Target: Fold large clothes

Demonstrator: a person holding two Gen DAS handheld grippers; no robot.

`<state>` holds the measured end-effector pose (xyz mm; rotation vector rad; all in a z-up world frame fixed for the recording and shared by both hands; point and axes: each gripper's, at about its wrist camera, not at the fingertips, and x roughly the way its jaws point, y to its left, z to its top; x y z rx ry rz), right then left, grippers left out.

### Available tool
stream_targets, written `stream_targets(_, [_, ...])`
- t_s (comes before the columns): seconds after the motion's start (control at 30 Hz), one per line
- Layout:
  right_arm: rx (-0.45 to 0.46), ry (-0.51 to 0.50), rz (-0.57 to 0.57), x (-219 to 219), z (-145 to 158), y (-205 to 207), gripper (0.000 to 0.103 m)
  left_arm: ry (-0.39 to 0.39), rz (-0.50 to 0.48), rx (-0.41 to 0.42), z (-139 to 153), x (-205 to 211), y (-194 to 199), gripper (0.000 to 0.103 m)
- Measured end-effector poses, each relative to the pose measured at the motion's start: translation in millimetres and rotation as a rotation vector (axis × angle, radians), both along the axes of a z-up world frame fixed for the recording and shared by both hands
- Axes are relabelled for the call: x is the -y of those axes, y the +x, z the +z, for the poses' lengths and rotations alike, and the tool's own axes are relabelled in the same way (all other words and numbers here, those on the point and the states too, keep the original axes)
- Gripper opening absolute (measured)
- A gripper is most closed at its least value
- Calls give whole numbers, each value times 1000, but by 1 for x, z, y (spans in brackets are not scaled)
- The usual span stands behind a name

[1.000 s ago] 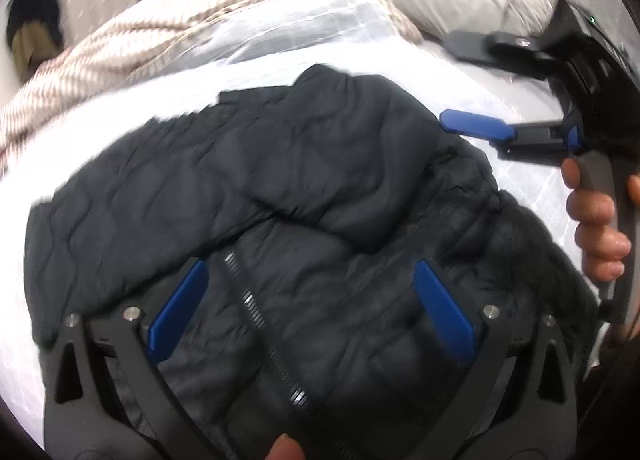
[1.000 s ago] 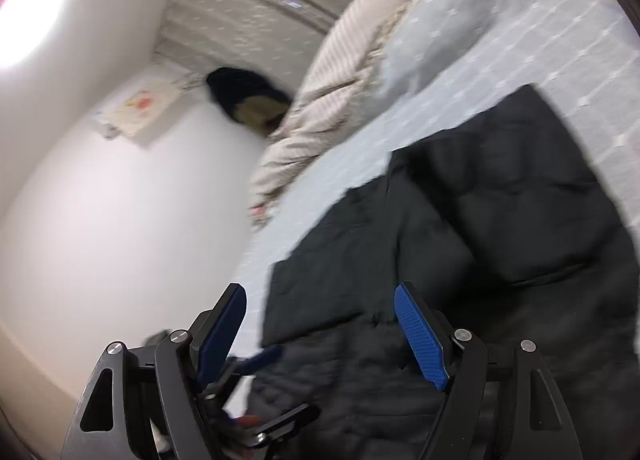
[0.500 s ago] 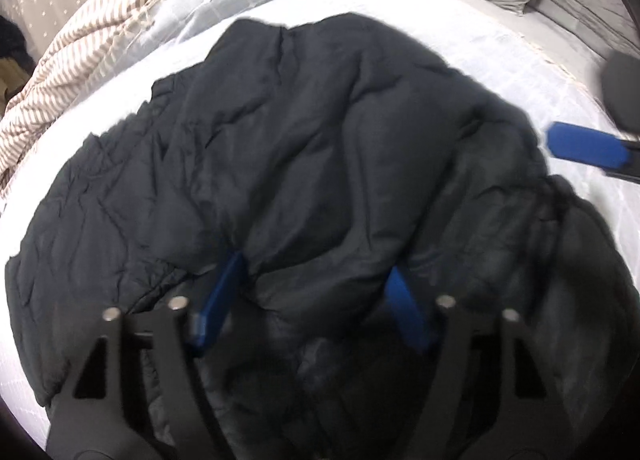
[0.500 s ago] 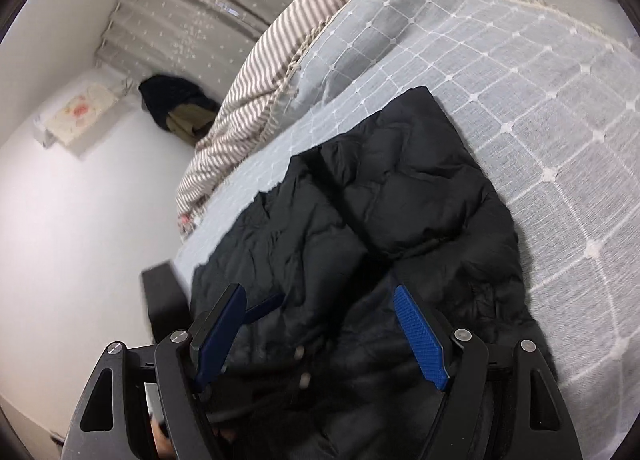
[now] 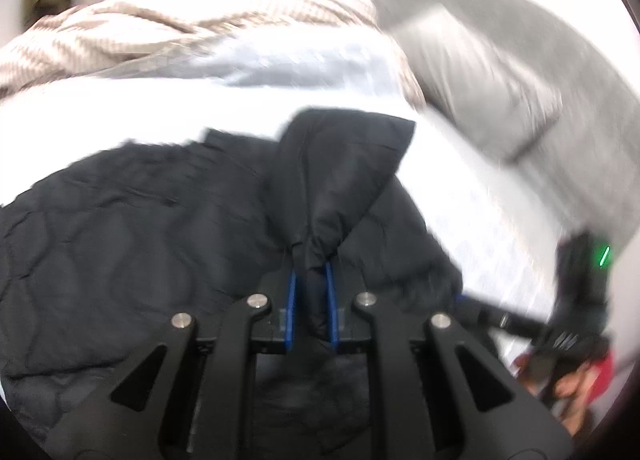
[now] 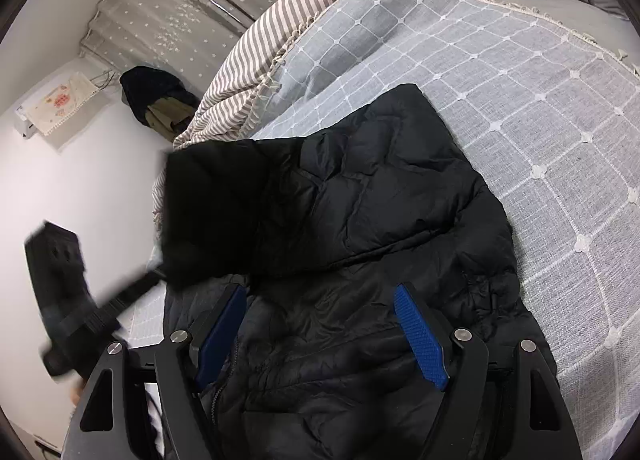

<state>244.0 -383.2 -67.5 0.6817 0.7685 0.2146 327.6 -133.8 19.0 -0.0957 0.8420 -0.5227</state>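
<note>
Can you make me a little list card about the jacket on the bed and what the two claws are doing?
garment: black puffer jacket
lying on: grey checked bedspread
left claw: shut, pinching a fold of the jacket
pinched fold: pulled up off the rest of the jacket
right claw: open, above the jacket, holding nothing
also on bed: striped blanket, grey pillow
fold stage: not yet folded neatly
</note>
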Motion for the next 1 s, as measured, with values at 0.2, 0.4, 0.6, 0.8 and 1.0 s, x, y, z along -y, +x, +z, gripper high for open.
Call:
stream_targets(0.2, [-26, -30, 4, -7, -7, 7, 78, 1, 162, -94, -9, -74, 33, 21])
stream_targets(0.4, [-19, -47, -17, -3, -3, 8, 78, -111, 271, -139, -29, -127, 26, 76])
stream_targets(0.6, [-22, -95, -61, 3, -3, 6, 78, -84, 286, -182, -53, -119, 45, 77])
stream_targets(0.8, [-55, -59, -142, 29, -13, 2, 78, -41, 284, -239, -91, -94, 79, 52])
stream_targets(1.0, [-95, -112, -227, 48, -18, 0, 78, -129, 305, -207, -80, -98, 61, 7])
